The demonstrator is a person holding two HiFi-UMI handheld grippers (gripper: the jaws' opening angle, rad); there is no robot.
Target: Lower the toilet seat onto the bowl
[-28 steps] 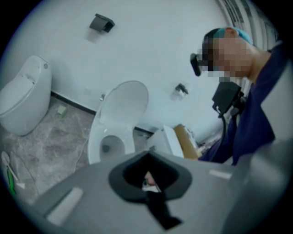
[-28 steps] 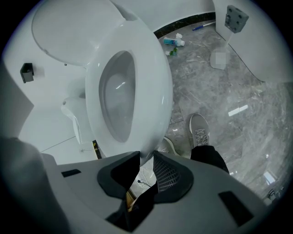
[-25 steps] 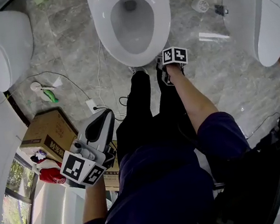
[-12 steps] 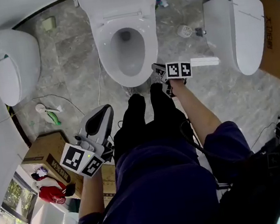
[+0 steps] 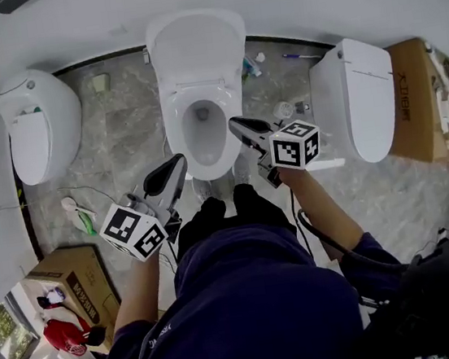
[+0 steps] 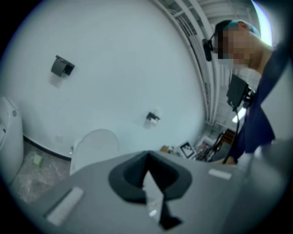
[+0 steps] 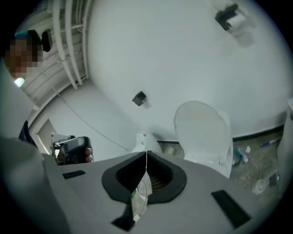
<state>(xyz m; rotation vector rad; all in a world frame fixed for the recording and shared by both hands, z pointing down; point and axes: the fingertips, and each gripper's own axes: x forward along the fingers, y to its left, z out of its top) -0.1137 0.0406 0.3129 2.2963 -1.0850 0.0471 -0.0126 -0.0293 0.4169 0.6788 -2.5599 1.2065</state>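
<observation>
- At lower left of the head view, the left gripper (image 5: 178, 159) is held short of the toilet, with its jaws together and nothing between them.
- Centre frame, the toilet seat (image 5: 180, 131) appears to lie flat on the bowl (image 5: 204, 140), while the lid (image 5: 195, 47) stands upright at the wall. The lowering step looks done.
- Right of centre, the right gripper (image 5: 234, 121) is closed and empty, and shows just beside the bowl's rim. The next move likely calls only for checking that the seat sits flush.
</observation>
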